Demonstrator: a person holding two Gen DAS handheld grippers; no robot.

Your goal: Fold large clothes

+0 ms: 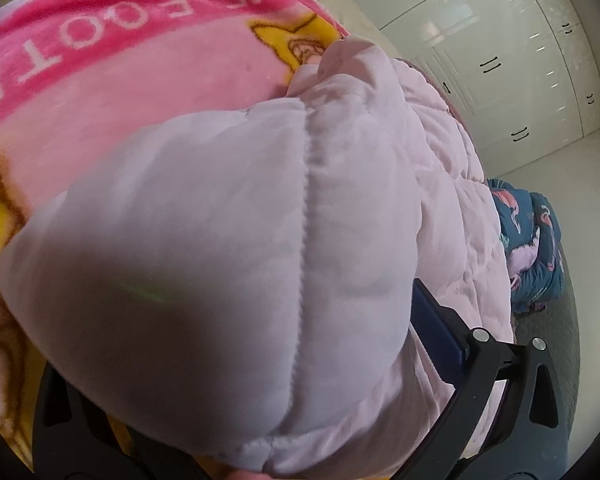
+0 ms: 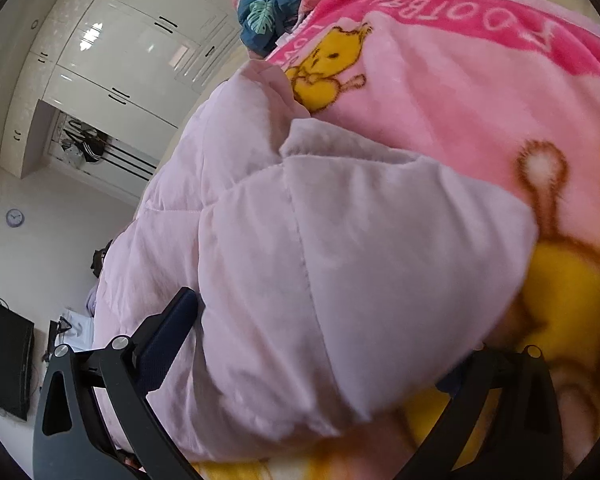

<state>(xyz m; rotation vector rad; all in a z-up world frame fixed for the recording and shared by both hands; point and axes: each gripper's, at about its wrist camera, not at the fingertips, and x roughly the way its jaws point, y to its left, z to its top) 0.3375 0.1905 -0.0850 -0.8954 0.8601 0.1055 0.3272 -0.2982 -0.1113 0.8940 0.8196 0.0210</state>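
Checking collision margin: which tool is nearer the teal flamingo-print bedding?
Left, likely: left tool has teal flamingo-print bedding close beside it; right tool sees it far across the pink fleece blanket.

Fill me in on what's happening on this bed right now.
A person with a handheld gripper in each hand is folding a pale pink quilted coat on a pink cartoon blanket. The left gripper and the right gripper each have a puffy part of the coat between their fingers; the fabric hides the fingertips, so the grip itself cannot be confirmed. A dark blue patterned bedding bundle lies beyond.
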